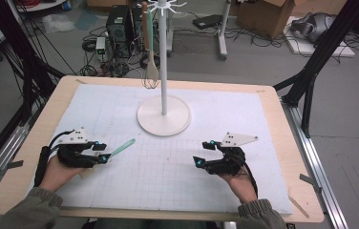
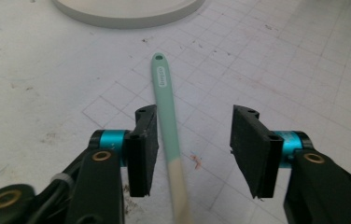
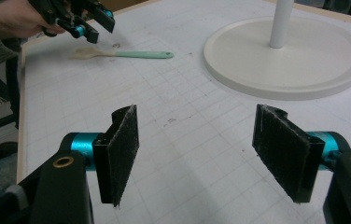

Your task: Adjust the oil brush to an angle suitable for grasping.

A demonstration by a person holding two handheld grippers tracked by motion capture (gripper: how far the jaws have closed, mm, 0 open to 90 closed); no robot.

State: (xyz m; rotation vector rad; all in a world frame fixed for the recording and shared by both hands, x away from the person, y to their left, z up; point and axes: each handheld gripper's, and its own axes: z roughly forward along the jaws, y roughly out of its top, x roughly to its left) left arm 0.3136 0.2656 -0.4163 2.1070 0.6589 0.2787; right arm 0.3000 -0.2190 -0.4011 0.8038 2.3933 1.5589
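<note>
A white gridded mat (image 1: 182, 167) covers the wooden table. The left gripper (image 2: 194, 135), jaws spread, straddles a mint-handled wooden spoon (image 2: 169, 126) lying flat near the white round stand base (image 1: 163, 116). The right gripper (image 3: 194, 149) hovers with jaws spread, empty.

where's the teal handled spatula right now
The spatula lies flat on the gridded mat on the table's left side, between the open jaws of the left gripper, its handle tip toward the white stand base.
</note>
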